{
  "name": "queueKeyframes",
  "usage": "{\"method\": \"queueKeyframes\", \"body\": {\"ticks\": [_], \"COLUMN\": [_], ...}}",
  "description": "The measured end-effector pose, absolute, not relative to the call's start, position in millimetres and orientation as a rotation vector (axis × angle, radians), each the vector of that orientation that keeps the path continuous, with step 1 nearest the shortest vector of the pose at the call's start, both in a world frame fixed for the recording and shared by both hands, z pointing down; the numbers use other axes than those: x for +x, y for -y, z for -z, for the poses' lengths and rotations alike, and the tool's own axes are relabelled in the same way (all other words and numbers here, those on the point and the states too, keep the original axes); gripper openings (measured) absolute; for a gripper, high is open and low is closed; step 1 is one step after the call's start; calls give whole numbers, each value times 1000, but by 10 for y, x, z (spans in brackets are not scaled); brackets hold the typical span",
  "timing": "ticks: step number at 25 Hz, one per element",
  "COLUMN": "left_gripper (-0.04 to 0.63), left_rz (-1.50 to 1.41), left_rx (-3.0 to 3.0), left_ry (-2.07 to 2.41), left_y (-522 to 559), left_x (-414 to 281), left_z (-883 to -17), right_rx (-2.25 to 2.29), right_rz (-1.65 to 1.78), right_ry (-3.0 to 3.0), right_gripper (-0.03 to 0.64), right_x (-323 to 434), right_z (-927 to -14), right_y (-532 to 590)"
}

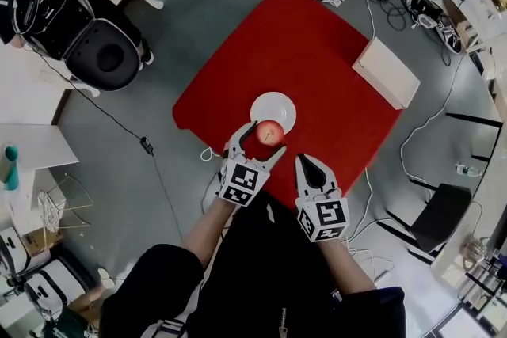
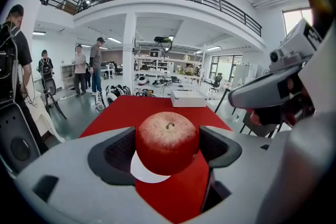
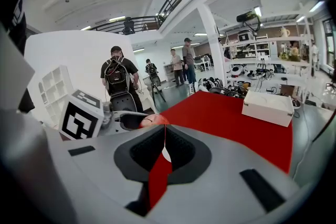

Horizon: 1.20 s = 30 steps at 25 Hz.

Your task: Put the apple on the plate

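Observation:
My left gripper (image 1: 263,145) is shut on a red apple (image 1: 269,132) and holds it just above the red table, at the near edge of the white plate (image 1: 273,108). In the left gripper view the apple (image 2: 167,142) fills the gap between the jaws, with a sliver of the plate (image 2: 143,172) showing under it. To the right of the left one, my right gripper (image 1: 306,162) is shut with nothing in it; its tips meet in the right gripper view (image 3: 164,128). There the apple (image 3: 154,120) peeks over the jaws.
A white box (image 1: 386,72) lies on the red table (image 1: 317,51) at its far right corner. Shoes and cables lie on the floor beyond the table. A black chair (image 1: 103,51) stands to the left, another (image 1: 444,214) to the right. People stand in the hall behind.

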State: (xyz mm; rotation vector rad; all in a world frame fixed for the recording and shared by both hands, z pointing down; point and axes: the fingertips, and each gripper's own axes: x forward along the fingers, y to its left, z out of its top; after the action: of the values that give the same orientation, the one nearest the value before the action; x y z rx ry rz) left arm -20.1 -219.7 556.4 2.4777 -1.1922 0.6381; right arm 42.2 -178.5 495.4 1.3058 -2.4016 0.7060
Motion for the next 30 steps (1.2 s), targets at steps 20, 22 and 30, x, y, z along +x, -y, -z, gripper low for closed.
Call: {"method": "queueKeyframes", "body": {"ticks": [20,22,30], "left_gripper": [374,374,374], "left_rz": [-701,-711,-717], "left_rx": [2421,2431,2454], "left_ry": [1131,1128,1119], "left_y": [2930,2973,3041], "left_x": [-135,-125,-91], "left_z": [-6681,-6748,-6891], "right_rx": [1419,1428,1454], "right_rz": [-787,-795,-815], "right_ry": [2239,2226,2192], "right_gripper": [12,12,12], "right_x": [574,578,659], "right_z": [-5264,-5290,-5340], "right_y": [1882,1866,1811]}}
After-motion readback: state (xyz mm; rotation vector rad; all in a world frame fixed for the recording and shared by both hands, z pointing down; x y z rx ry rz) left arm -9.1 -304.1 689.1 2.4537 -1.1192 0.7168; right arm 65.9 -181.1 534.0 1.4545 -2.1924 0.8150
